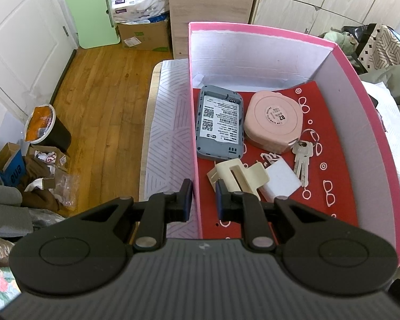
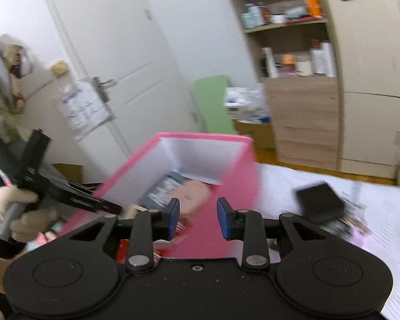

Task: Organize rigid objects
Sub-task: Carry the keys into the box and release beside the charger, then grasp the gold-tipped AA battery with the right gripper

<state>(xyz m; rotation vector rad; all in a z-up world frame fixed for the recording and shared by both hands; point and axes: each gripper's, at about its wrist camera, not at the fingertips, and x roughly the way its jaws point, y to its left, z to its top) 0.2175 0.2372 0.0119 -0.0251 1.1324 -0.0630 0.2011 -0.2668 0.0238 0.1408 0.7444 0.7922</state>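
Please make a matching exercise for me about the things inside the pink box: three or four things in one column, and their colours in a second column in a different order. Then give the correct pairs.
Things in the pink box:
1. Flat device with a printed label
2. Round-cornered case
3. Bunch of keys
4. Clip nearest the left gripper, lying on the box floor

Colours:
A. Cream
B. Silver metal
C. Grey
D. Pale pink

Right pairs: 1-C, 2-D, 3-B, 4-A.
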